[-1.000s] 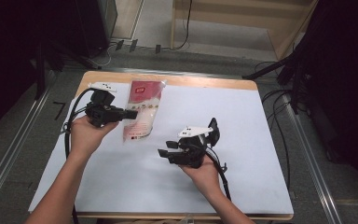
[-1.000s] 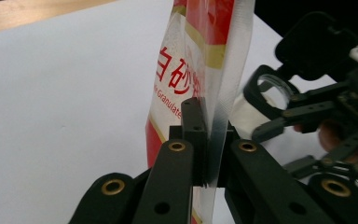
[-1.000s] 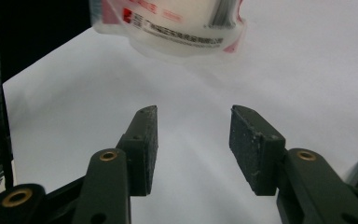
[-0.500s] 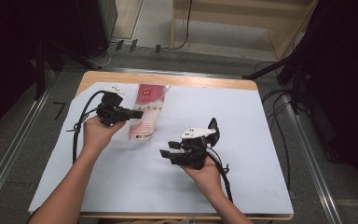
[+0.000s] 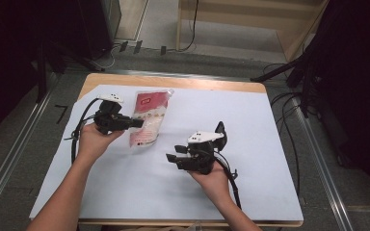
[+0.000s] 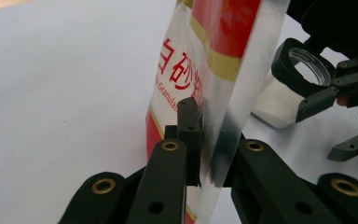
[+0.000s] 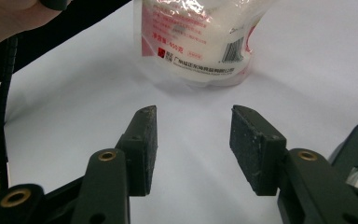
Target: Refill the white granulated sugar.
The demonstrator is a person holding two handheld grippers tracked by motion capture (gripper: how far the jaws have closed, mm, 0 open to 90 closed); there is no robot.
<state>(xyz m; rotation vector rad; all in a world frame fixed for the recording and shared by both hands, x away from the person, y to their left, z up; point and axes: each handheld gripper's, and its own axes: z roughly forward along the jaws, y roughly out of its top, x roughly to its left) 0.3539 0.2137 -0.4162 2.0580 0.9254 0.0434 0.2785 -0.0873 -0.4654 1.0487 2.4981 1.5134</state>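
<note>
A: How much of the sugar bag [image 5: 148,118] can you make out?

B: From the high view, most of it. It lies on the white sheet covering the bench [image 5: 250,86], toward the far left. Its long axis runs from the far edge toward the person, red header at the far end, clear bottom at the near end. The print there is too small to read.

A: And close up?

B: In the left gripper view the bag [image 6: 200,70] is cut off at the top and bottom of the picture. Only part of the red lettering shows. The left claw [image 6: 200,140] is clamped on the bag's edge seam, and the far jaw is partly hidden behind the plastic film.

A: The other side?

B: The right claw [image 7: 193,140] stands apart with nothing between its pads, hanging over bare sheet just short of the bag's clear end [image 7: 196,42]. The top of the bag is cropped there, and the small print is blurred. In the high view the right claw [image 5: 176,156] sits near the bag's lower right.
</note>
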